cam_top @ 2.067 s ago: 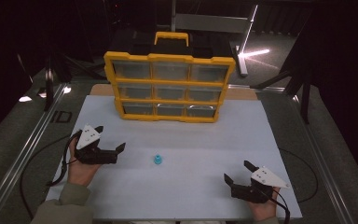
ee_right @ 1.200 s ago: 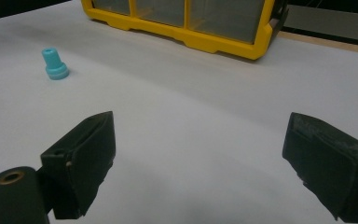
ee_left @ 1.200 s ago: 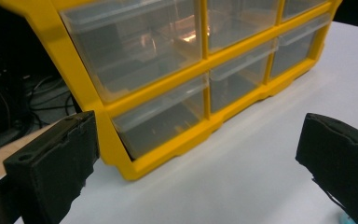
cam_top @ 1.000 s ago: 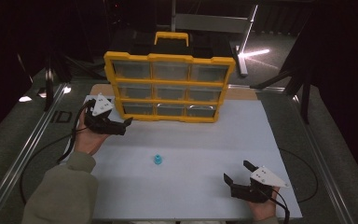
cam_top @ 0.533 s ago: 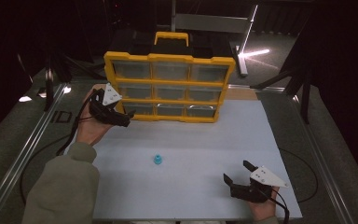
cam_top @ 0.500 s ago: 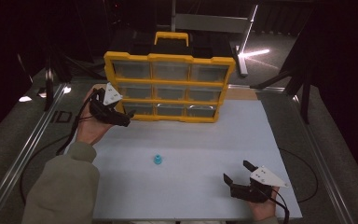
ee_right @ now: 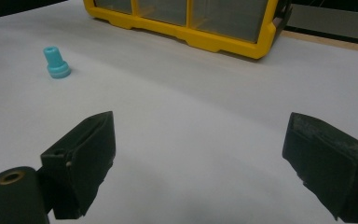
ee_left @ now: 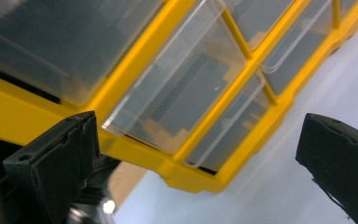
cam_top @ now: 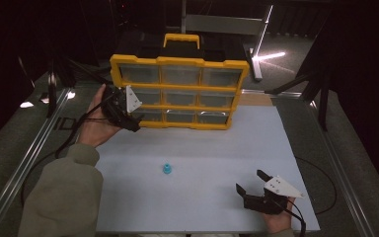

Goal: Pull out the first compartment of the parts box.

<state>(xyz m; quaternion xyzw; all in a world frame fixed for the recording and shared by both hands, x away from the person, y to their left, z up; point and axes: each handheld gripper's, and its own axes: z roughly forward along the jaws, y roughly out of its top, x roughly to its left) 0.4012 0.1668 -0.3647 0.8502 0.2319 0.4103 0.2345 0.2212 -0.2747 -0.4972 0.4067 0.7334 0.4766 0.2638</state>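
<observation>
A yellow organizer (cam_top: 177,94) with clear drawers stands upright at the back of the white mat. My left gripper (cam_top: 128,116) is open at its lower left corner, tilted, jaws spread just in front of the bottom-left drawers (ee_left: 182,93). A small blue peg (cam_top: 167,169) stands upright in the middle of the mat; in the right gripper view the blue peg (ee_right: 55,63) is far to the left. My right gripper (cam_top: 254,185) rests open near the mat's front right, with nothing between its jaws.
The white mat (cam_top: 202,148) lies on a grey table with metal rails along both sides. Black cables trail from each gripper. A wooden strip shows behind the organizer at the right (cam_top: 256,98).
My left gripper rose from the mat's left side and moved back and right to the organizer's lower left corner. The right gripper and the blue peg stayed put.
</observation>
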